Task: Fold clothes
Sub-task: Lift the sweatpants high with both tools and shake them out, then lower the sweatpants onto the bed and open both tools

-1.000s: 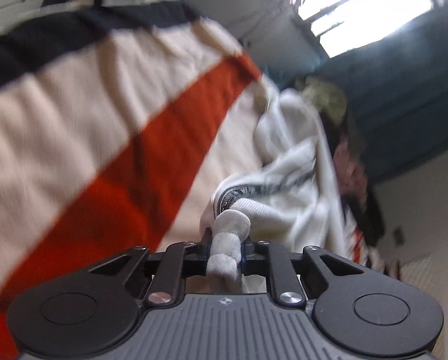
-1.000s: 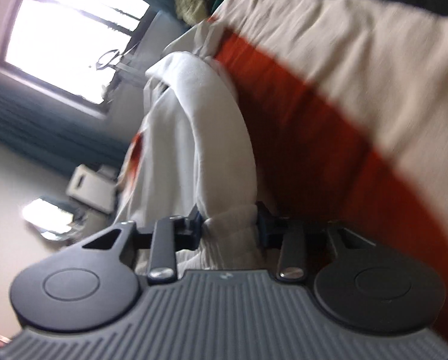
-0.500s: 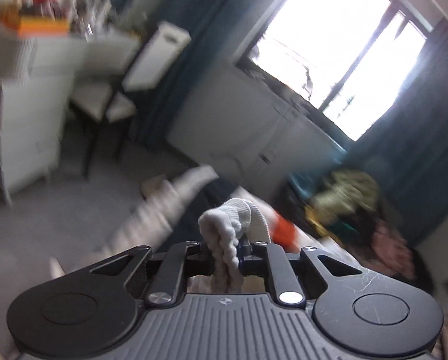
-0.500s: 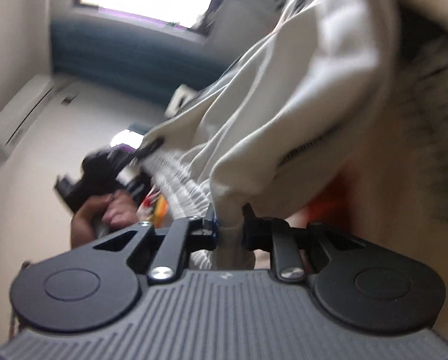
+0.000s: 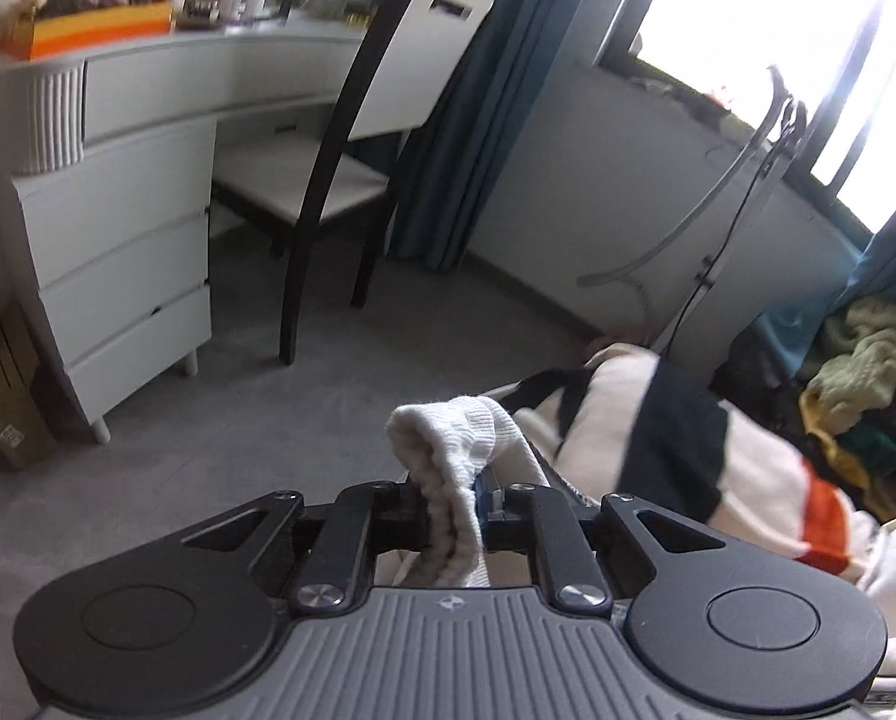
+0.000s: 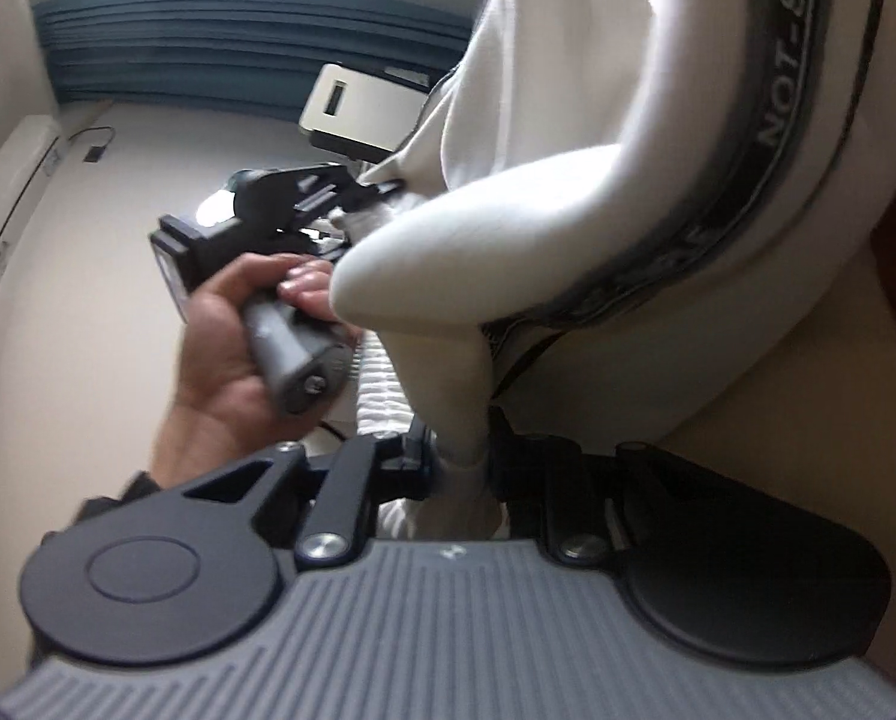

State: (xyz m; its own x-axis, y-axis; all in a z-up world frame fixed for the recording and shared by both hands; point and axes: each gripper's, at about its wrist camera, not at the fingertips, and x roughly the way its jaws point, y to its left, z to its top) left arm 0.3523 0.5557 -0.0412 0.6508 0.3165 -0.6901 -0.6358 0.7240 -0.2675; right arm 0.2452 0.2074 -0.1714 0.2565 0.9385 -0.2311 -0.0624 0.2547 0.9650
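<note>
White ribbed cuff of a cream sweatshirt is sitting pinched between the pads of the left gripper, jaws nearly together, knit bunching up above the fingertips. Cream fabric is draping down in the right wrist view, a black printed band curving across it; a narrow fold of it is running down between the fingers of the right gripper, whose jaws are opening slightly with cloth between, pads seemingly pressing it, though blur makes contact hard to confirm. Left hand is gripping its grey handle just beside the garment. Striped bedding is lying under the cuff. White dresser and chair are standing well apart.
</note>
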